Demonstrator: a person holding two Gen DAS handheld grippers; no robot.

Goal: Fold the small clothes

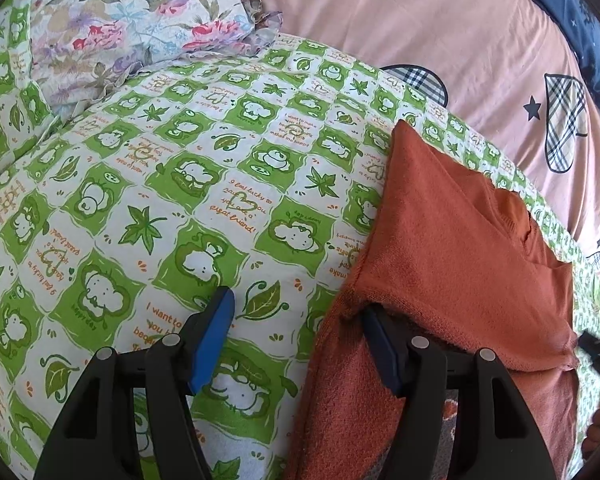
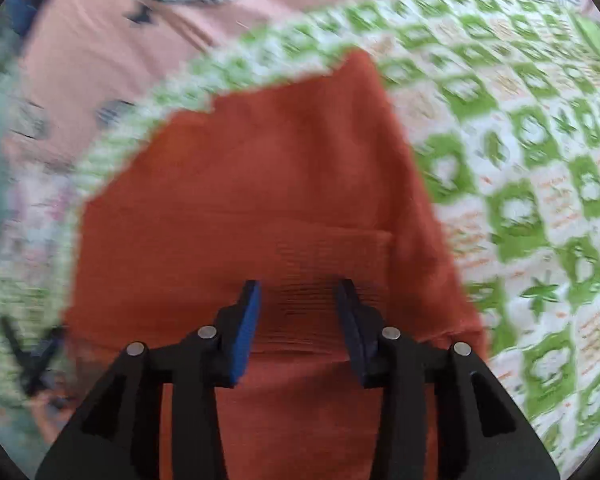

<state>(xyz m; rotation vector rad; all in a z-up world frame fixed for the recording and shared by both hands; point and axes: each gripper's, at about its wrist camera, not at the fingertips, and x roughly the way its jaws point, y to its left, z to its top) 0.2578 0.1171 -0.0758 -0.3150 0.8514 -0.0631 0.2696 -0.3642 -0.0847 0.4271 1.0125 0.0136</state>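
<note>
A rust-orange knitted garment (image 1: 452, 240) lies partly folded at lower right on the green-checked cartoon bedsheet (image 1: 204, 184). The left gripper (image 1: 300, 320) gapes, one finger tucked under a fold; the right gripper (image 2: 298, 304) hangs spread above it. Likely next: pinch that edge and fold it over.

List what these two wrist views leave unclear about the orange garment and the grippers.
- Left wrist: orange garment covers one fingertip of the left gripper; any grip is hidden.
- Left wrist: the garment's lower part is cut off by the frame edge and gripper body.
- Right wrist: motion blur smears the garment beyond the open right gripper.
</note>
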